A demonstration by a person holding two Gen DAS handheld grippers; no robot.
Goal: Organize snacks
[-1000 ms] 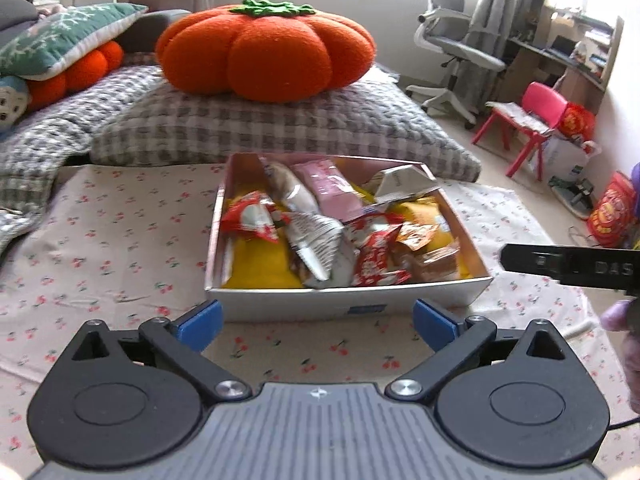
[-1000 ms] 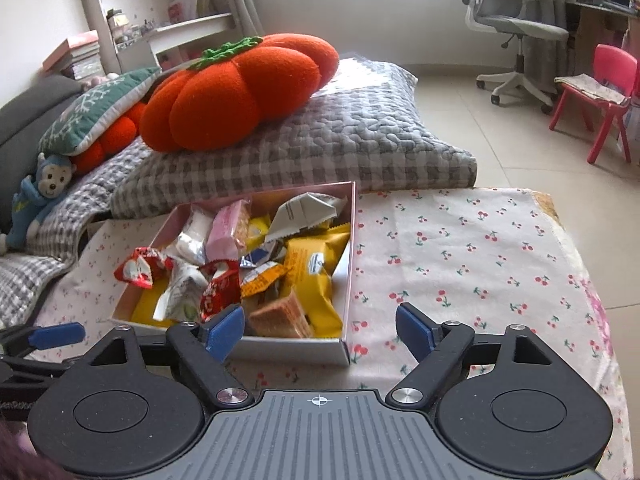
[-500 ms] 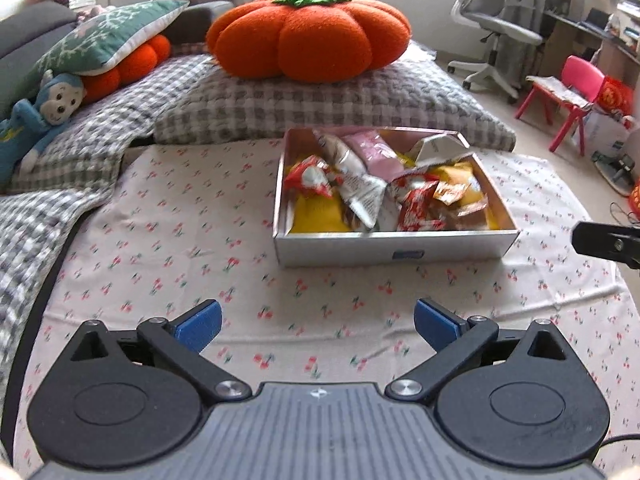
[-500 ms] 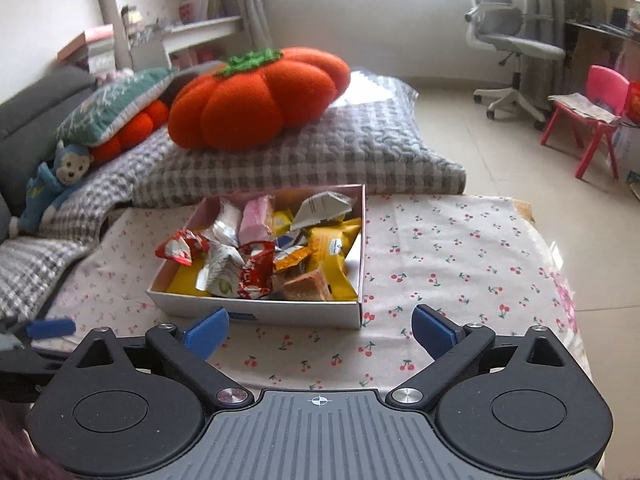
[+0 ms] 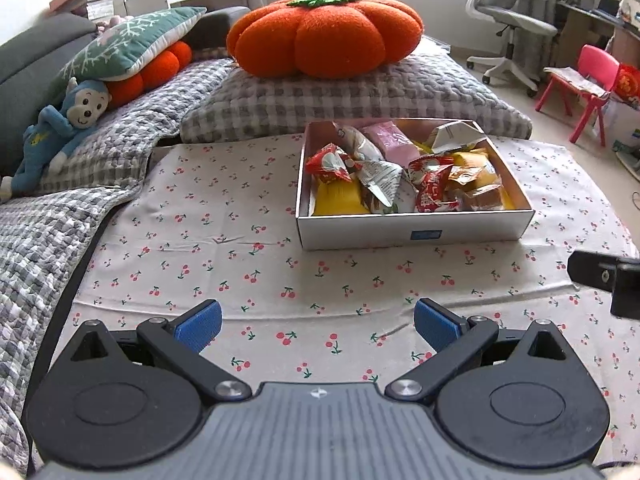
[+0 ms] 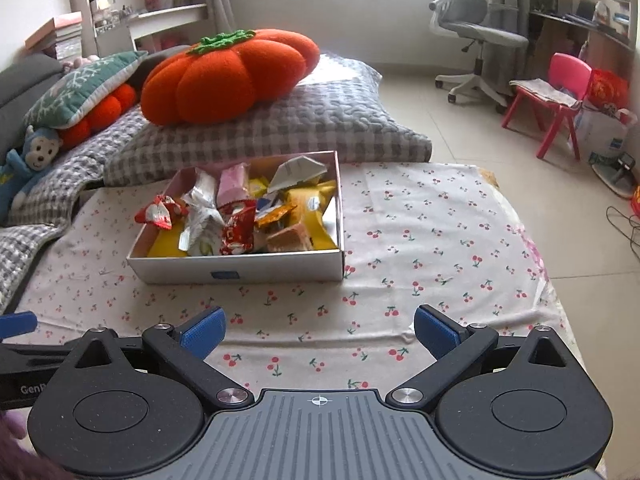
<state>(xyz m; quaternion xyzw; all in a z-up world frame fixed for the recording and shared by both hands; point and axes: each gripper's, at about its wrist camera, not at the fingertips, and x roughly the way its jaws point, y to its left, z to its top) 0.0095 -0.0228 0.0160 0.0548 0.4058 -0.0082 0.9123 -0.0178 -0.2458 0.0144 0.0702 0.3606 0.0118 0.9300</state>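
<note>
A shallow white box [image 5: 416, 232] [image 6: 240, 270] stands on the cherry-print cloth [image 5: 224, 248] [image 6: 432, 248]. Several wrapped snacks fill it: a red packet [image 5: 330, 164] [image 6: 160, 212], a pink one [image 5: 390, 140] [image 6: 231, 178], silver ones and yellow ones [image 5: 340, 200] [image 6: 316, 208]. My left gripper [image 5: 318, 326] is open over bare cloth, well short of the box's near wall. My right gripper [image 6: 318, 330] is also open, empty, and equally far back from the box. A black part of the right tool [image 5: 600, 276] shows at the right edge of the left wrist view.
Behind the box lies a grey checked cushion [image 5: 352, 96] [image 6: 280, 128] with an orange pumpkin pillow [image 5: 324, 36] [image 6: 228, 76] on it. A blue monkey toy [image 5: 60, 128] lies at the left. An office chair [image 6: 476, 36] and a pink chair [image 6: 560, 92] stand on the floor at right.
Both grippers have drawn back from the box, which now looks smaller and farther. The right gripper's jaws widened. The snacks in the box have not moved.
</note>
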